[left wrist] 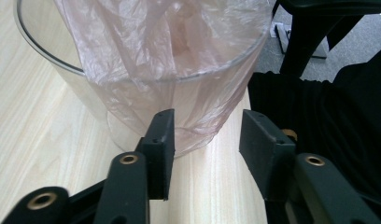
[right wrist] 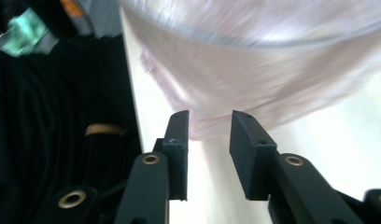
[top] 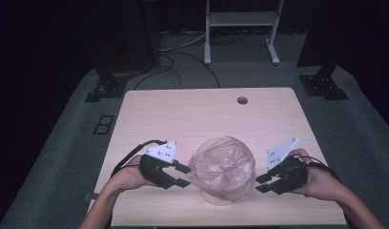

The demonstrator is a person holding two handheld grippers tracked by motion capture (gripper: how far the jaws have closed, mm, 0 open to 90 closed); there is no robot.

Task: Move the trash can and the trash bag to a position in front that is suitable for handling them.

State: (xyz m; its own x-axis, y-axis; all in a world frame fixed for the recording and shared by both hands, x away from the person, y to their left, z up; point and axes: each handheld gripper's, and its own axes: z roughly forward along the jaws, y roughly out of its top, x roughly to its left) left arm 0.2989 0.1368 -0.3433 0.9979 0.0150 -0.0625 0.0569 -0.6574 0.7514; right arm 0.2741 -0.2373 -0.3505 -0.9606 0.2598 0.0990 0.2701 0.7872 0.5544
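we see a clear plastic container point(top: 224, 183) standing on the pale wooden bench point(top: 183, 114), near the bench's six o'clock edge and a little right of its middle. a thin pinkish plastic bag point(top: 224, 164) lines it, the film spilling over the rim and hanging down the outer wall.

our left gripper point(top: 182, 175) sits at the container's nine o'clock, held in the left hand point(top: 128, 175), its jaws pointing toward three o'clock at the container wall. in the left gripper view point(left wrist: 205, 140) the jaws stand partly apart with a bare gap between them; the hanging hem of the bag point(left wrist: 179, 88) lies just ahead of the tips, at twelve o'clock from the gap. the left pad comes up beside the film and the container's lower wall point(left wrist: 93, 100), but we cannot tell whether it touches. nothing is pinched.

our right gripper point(top: 260, 182) sits at the container's three o'clock, held in the right hand point(top: 321, 183), its jaws pointing toward nine o'clock. in the right gripper view point(right wrist: 208, 135), which is blurred, the jaws stand narrowly apart, and the lower fold of the bag point(right wrist: 272, 79) hangs just beyond the tips at twelve o'clock, reaching to the mouth of the gap. the pads press on nothing.

a small round hole point(top: 242, 100) marks the bench toward its twelve o'clock edge, well apart from the container.
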